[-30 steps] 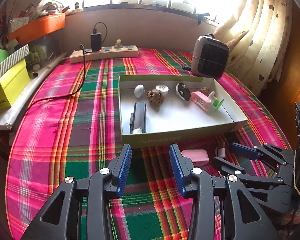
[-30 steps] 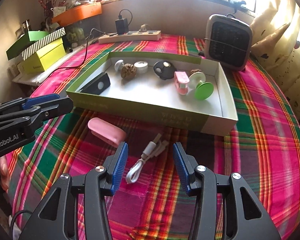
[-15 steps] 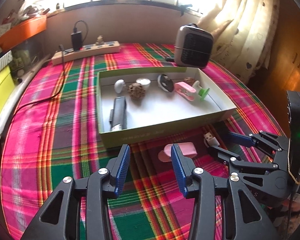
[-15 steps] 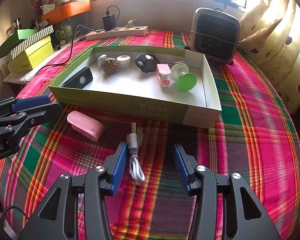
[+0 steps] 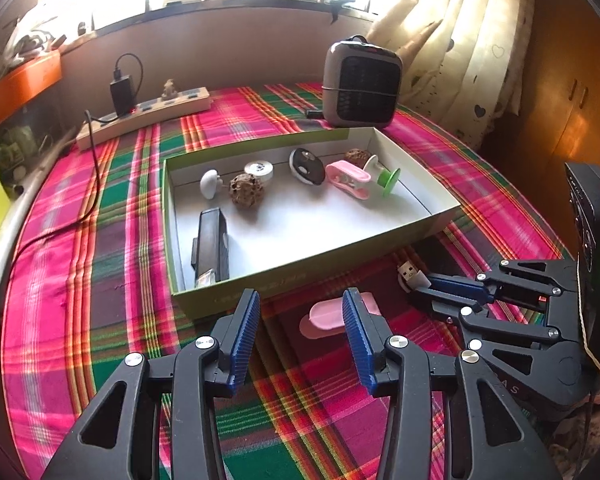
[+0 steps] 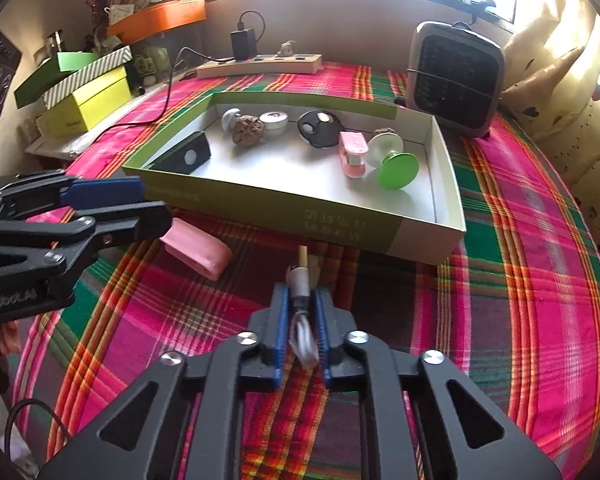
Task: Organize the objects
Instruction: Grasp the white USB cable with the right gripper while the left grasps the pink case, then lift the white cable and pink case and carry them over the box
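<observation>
The right gripper (image 6: 302, 316) is closed on the USB cable (image 6: 300, 286), whose long axis points far toward the green box (image 6: 284, 208); the open left gripper (image 5: 300, 320) is nearer the pink case (image 5: 332, 314).

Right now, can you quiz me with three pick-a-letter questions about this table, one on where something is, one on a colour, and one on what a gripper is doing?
1. Where is the pink case?
A. inside the box
B. on the cloth in front of the box
C. on top of the heater

2. What colour is the round disc at the right end of the box?
A. green
B. blue
C. orange

3. What is the right gripper doing?
A. standing wide open
B. gripping the pink case
C. shut on the white cable

Answers: 1 B, it lies on the plaid cloth outside the box's near wall. 2 A, it is bright green. 3 C, the blue pads pinch the cable.
</observation>
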A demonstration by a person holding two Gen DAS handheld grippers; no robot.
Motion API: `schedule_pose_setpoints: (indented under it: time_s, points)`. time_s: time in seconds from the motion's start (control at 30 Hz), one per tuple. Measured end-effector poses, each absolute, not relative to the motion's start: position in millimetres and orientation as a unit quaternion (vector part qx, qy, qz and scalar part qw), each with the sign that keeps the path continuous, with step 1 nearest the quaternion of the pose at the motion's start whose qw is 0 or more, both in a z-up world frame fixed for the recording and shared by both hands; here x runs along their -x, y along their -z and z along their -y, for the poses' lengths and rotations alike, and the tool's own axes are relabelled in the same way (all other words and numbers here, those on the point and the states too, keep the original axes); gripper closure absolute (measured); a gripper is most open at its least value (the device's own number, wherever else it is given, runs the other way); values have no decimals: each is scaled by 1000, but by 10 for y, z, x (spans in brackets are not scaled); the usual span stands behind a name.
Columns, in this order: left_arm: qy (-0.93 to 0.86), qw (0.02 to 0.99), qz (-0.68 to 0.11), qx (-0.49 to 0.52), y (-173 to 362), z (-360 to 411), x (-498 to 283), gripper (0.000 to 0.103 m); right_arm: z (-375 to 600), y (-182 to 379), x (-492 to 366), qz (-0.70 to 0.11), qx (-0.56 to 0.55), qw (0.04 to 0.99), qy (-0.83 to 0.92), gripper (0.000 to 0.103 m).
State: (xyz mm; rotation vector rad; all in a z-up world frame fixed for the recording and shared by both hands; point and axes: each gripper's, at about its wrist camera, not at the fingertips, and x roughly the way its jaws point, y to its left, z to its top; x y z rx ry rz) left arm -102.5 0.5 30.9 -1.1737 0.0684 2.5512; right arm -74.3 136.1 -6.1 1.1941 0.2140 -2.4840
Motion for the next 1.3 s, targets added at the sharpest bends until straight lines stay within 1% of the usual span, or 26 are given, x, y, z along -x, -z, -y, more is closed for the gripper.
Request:
schedule_pose_setpoints:
  time_s: [0.63,1.0,1.2,1.3]
  points:
    - [-875,228,-45,425,-191,-226,1069,61,-1614,38,716,-67,-425,152,890,91]
    - [-863,242,-44,441,-119,-288,935,61,-1630,56,704,-66,-426,152,890,91]
    - [-863,238,-31,445,-91,-317,979,61,-1645,60,693,-66,-425,153,890,91]
    - [-865,228,-37,446,-82,-340,999,61,-1635,57,696,-66,-425,153,890,91]
